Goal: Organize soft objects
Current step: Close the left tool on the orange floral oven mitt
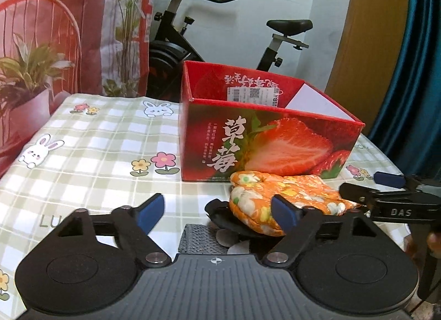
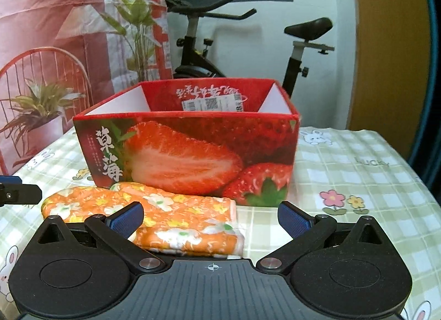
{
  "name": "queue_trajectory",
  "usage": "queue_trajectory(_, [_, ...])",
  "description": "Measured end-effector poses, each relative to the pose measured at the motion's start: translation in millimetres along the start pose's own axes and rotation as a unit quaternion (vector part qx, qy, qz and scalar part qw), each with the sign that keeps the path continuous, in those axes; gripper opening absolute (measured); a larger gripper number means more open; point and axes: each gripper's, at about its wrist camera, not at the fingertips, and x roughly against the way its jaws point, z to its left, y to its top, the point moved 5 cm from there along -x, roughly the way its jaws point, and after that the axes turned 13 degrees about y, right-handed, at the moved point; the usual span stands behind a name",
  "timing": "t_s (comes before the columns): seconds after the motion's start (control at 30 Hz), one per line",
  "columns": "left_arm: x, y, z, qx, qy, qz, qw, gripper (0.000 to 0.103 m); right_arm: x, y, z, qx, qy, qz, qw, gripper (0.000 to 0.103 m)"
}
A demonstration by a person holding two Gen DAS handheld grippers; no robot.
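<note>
An orange flowered oven mitt (image 1: 286, 196) lies on the table just in front of a red strawberry box (image 1: 264, 138), which is open at the top. The mitt (image 2: 165, 215) and the box (image 2: 193, 152) also show in the right wrist view. My left gripper (image 1: 217, 212) is open, with its right finger against the mitt's left end. A dark flat object (image 1: 220, 216) and a grey woven strap (image 1: 198, 240) lie partly under the mitt. My right gripper (image 2: 210, 220) is open, low over the mitt's near edge. It also shows in the left wrist view (image 1: 386, 187).
The table carries a green checked cloth (image 1: 96, 154) with rabbits and flowers. Behind it stand an exercise bike (image 1: 198, 33), potted plants (image 1: 27, 72) and a red wire chair (image 1: 41, 22). A blue curtain (image 1: 413, 72) hangs at the right.
</note>
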Motion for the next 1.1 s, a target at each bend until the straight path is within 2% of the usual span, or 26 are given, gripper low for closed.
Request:
queue_trajectory(0.17, [-2.6,-0.5,-1.2,0.009,-0.019,0.011,0.9997,0.064,-9.6,-9.5,11.3,0.031,0.009,0.022,0.999,0.103])
queue_trajectory(0.27, [-3.7,0.2,-6.5,0.016,-0.048,0.022,0.9985,0.053,-10.7,-14.0,13.7,0.037,0.009,0.025,0.999,0.103])
queue_trajectory(0.43, [-11.6,-3.5,-20.6,0.019,-0.08,0.046,0.9955,0.052,-10.5,-20.9,9.2,0.016,0.022,0.028,0.999,0.102])
queue_trajectory(0.63, [-33.8,-9.9,-26.0,0.038,-0.081,0.083,0.9925,0.052,-10.9,-26.8,4.6,0.004,0.038,0.031,0.999,0.102])
queue_trajectory(0.67, [-36.7,-11.0,-26.6,0.041,-0.081,0.088,0.9921,0.051,-11.0,-27.3,4.4,0.002,0.04,0.031,0.999,0.102])
queue_trajectory(0.7, [-38.2,-11.8,-27.3,0.042,-0.08,0.089,0.9919,0.045,-11.1,-27.6,4.4,0.001,0.042,0.031,0.999,0.102])
queue_trajectory(0.73, [-38.6,-11.8,-27.9,0.04,-0.08,0.089,0.992,0.042,-10.9,-27.8,4.4,0.001,0.043,0.031,0.999,0.102])
queue_trajectory(0.8, [-36.2,-10.7,-27.6,0.033,-0.074,0.078,0.9936,0.025,-10.3,-27.5,4.4,0.001,0.046,0.031,0.998,0.102])
queue_trajectory(0.9, [-28.0,-8.4,-25.9,0.028,-0.074,0.06,0.995,0.019,-9.2,-26.0,5.2,-0.005,0.057,0.028,0.998,0.102])
queue_trajectory(1.1, [-24.5,-13.4,-16.1,0.031,-0.066,0.054,0.9959,0.019,-5.7,-20.4,7.1,-0.015,0.077,0.023,0.997,0.101])
